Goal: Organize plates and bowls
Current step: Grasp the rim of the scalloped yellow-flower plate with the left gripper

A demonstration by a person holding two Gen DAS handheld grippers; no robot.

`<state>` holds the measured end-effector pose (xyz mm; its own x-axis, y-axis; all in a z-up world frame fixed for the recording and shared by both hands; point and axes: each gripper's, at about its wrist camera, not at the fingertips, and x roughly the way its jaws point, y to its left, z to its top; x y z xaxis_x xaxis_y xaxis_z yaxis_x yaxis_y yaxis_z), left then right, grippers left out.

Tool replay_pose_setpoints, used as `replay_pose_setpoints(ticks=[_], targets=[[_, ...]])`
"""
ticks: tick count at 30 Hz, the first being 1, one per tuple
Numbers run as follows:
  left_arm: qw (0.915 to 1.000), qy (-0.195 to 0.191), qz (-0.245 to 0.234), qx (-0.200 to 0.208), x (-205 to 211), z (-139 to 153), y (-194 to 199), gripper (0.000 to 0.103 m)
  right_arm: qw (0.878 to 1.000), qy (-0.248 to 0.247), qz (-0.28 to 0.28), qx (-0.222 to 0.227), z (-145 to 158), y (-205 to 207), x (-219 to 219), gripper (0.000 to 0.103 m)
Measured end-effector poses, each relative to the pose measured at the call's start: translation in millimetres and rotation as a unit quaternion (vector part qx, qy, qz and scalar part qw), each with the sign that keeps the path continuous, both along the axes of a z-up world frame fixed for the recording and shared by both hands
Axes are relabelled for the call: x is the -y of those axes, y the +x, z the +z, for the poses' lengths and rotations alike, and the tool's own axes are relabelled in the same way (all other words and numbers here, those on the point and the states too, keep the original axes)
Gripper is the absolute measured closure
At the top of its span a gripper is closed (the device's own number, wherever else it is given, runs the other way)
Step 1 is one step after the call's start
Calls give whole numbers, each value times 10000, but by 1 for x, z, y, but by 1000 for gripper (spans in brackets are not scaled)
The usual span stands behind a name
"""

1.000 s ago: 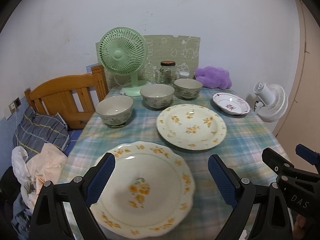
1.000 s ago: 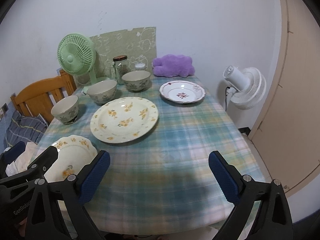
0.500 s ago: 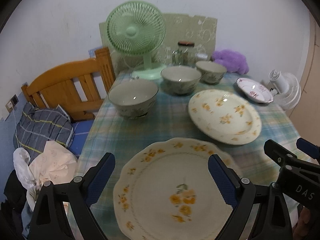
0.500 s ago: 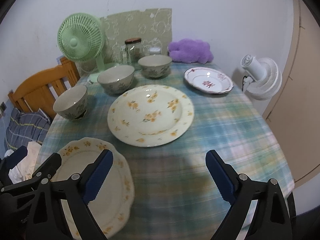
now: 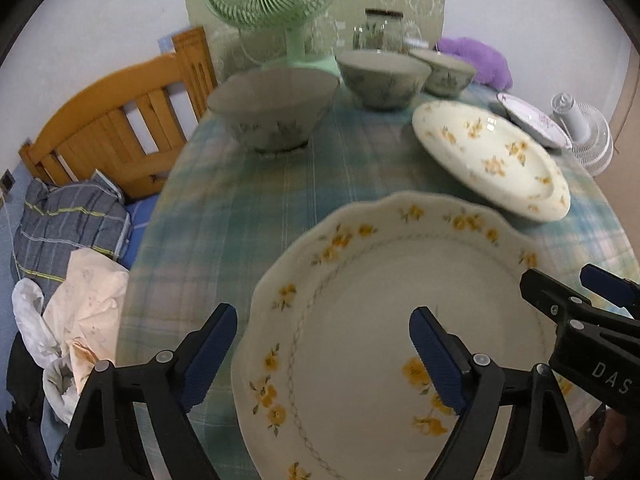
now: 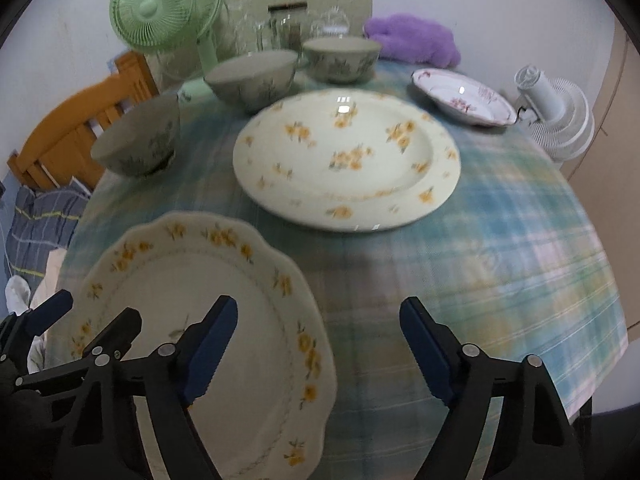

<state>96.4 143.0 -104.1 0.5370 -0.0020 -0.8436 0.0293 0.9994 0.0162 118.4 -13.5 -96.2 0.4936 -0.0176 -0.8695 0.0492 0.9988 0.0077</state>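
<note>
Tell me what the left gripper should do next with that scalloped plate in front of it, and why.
Probably ease the left gripper down and forward to the scalloped plate's near left rim. Its fingers are open, one over the tablecloth and one over the plate, gripping nothing. The right gripper is open too.

Glossy glazed ceramic plates (image 6: 346, 160), woven plaid cloth tablecloth (image 6: 500, 248), varnished wooden chair (image 5: 116, 128).

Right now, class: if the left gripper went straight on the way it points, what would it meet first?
Most likely the scalloped yellow-flowered plate: the open left gripper already straddles its near left rim, one finger over the plate, one outside. Depth is unclear, so whether it would strike or pass just above is uncertain.
</note>
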Motion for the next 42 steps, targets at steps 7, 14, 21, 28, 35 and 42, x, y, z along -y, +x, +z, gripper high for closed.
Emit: replay_pose_setpoints(ticks=[7,14,21,28,35,42], targets=[[9997,-124,-95,-175,-3,-13,6,19,9995,38,55,-319,-21,4,-8,31],[9993,-305,-74,-188,-7,-15,9,22,9986,54,170,-493,-25,7,-16,38],[9979,-425,-100,-477,-7,-14,11,23,9974,-50,274,-664,-23,11,-25,40],[9974,-425,-334,-477,6,3,15,22,9969,-29,72,-778,-13,13,-10,40],[9969,-462,-526,-356,24,21,23,22,9981,-105,-55,-604,11,17,7,40],[9962,-529,-633,-263,61,25,32,22,9989,-176,-154,-400,18,23,41,40]])
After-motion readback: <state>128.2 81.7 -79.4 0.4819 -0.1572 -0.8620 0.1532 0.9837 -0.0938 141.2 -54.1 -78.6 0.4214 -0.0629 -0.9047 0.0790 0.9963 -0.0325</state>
